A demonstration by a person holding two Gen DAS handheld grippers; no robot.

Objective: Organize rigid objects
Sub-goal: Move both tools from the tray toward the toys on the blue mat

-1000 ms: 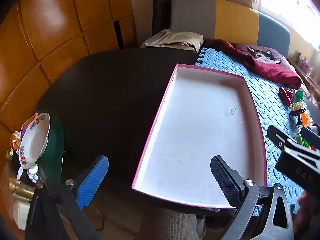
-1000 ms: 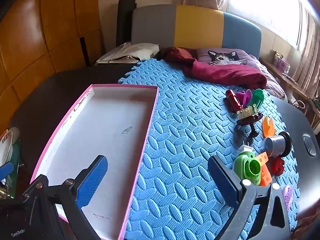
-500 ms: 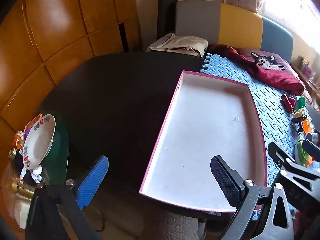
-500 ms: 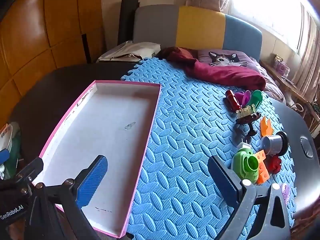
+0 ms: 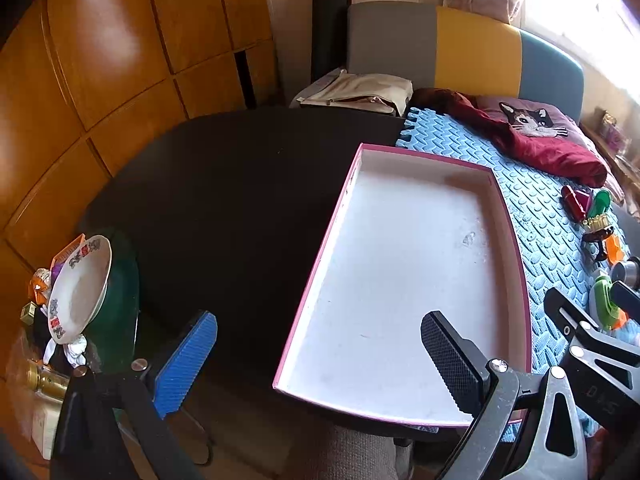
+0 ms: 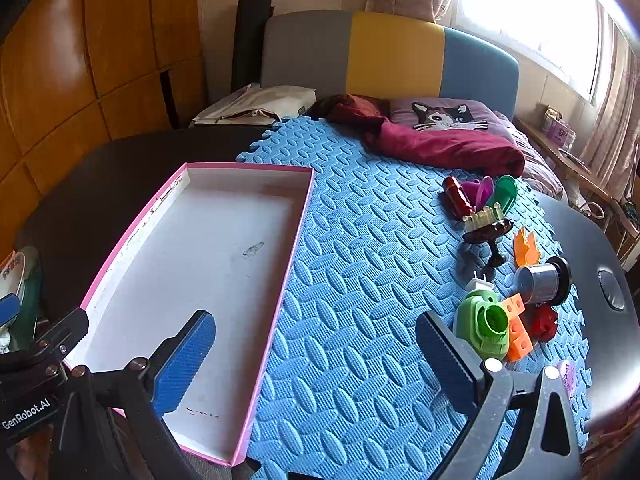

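A shallow pink-rimmed white tray (image 6: 280, 296) (image 5: 316, 284) lies empty, partly on the blue foam mat (image 6: 360, 280). Small toys are scattered on the mat's right side: a red cylinder (image 6: 458, 198), a green scoop (image 6: 505, 194), a dark cake stand (image 6: 490, 236), an orange piece (image 6: 526, 246), a grey cup (image 6: 540, 280), a green round toy (image 6: 484, 326) and an orange block (image 6: 518, 332). My right gripper (image 6: 316, 354) hovers open above the mat's near edge, left of the toys. My left gripper (image 5: 320, 360) is open over the tray's near left corner.
A black table (image 5: 224, 192) carries the mat. A bowl (image 5: 78, 286) and clutter sit low at the left. A maroon cloth (image 6: 440, 144) with a cat cushion (image 6: 448, 114) lies at the back, before a bench backrest (image 6: 392, 56).
Both grippers have drawn back slightly and the views have shifted, so tray and toys sit a little farther away. Both stayed open.
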